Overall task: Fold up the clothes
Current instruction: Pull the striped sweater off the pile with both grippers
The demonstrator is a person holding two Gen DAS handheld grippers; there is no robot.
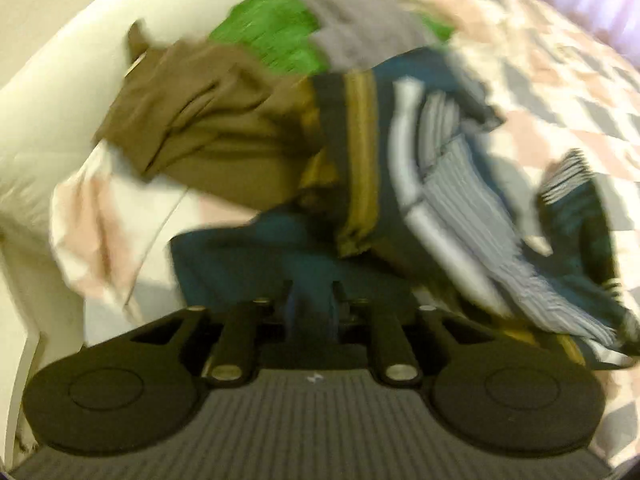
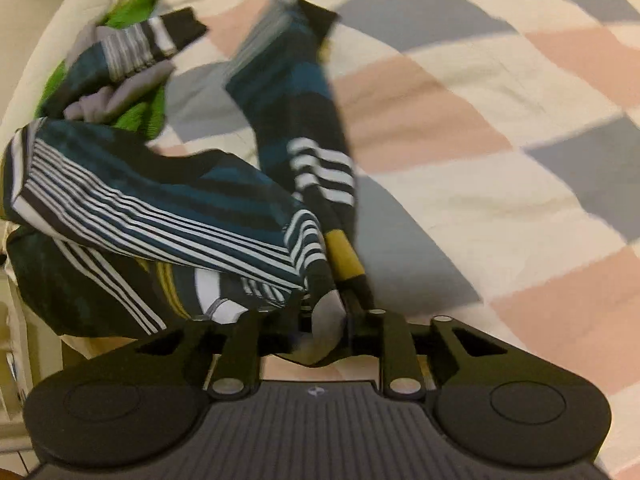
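Clothes lie in a heap on a bed with a checked cover (image 2: 500, 128) of pink, grey and cream squares. The striped garment (image 2: 152, 200), dark teal with white and mustard bands, fills the centre and left of the right wrist frame, and one long part of it runs toward the upper middle. The right gripper (image 2: 326, 316) has its fingers closed on a bunched edge of that garment at lower centre. In the left wrist frame, which is blurred, the left gripper (image 1: 312, 300) pinches teal cloth of the same garment at lower centre. Above it a brown garment (image 1: 208, 128) lies at centre left, with a green one (image 1: 272, 36) and a grey one (image 1: 352, 36) toward the top.
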